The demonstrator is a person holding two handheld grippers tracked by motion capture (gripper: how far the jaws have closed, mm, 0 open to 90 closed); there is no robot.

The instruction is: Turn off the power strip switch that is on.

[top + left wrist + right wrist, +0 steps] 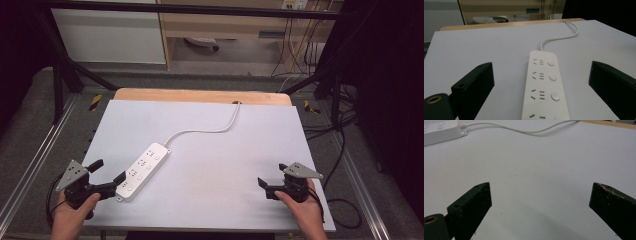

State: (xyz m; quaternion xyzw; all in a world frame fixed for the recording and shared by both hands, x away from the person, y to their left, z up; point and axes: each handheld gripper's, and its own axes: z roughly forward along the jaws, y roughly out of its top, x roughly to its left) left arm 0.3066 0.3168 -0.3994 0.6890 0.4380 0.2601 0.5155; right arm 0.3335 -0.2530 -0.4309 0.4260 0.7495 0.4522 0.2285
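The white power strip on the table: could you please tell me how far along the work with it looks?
Nothing looks done yet. The white plastic power strip lies flat on the pale grey table, its white cable trailing to the far edge, no plug in its sockets. In hand: the left gripper is open, lined up at the strip's near end. The right gripper is open over bare table. Any grasping is left.

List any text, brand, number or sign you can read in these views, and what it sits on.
No readable text anywhere.
White power strip: socket slots and round buttons, no legible print or brand.
Yellow-and-black markers on the frame beside the table: stripes, no words.
Wall outlet plate at the back: too small to read.
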